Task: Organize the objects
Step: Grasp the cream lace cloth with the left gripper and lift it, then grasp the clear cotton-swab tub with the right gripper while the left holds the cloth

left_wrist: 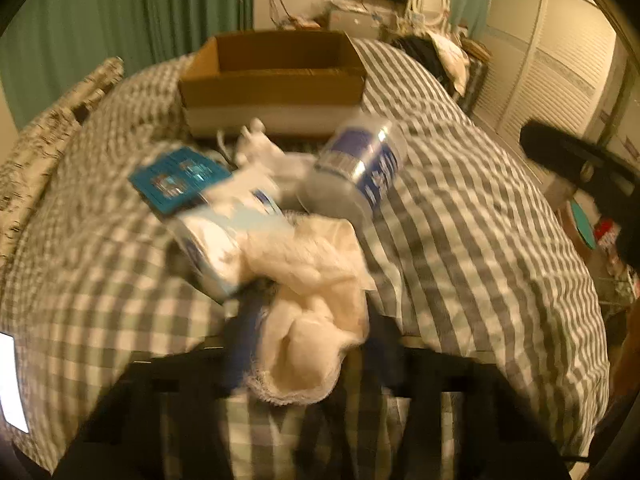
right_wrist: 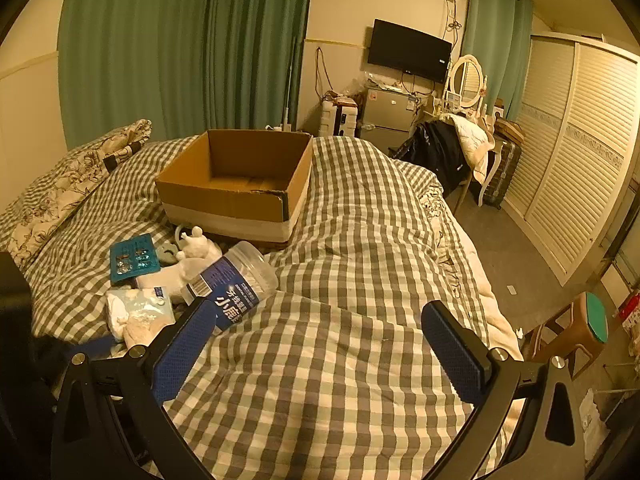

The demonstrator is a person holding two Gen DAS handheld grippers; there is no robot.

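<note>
White cloth is sitting squeezed between my left fingers, low over the bed. The brown box behind is looking empty, so nothing is put away yet.

From my right side, my right fingers are standing wide apart, holding nothing. The jar, blue card, white toy and wipes pack are lying beside the box, waiting.

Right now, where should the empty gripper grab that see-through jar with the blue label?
Probably across its round middle, on the blue label. The clear jar lies tipped on its side on the checked blanket, so its curved sides face up. The right gripper is open just beside it; coming down from above with a finger on each side looks easiest.
</note>
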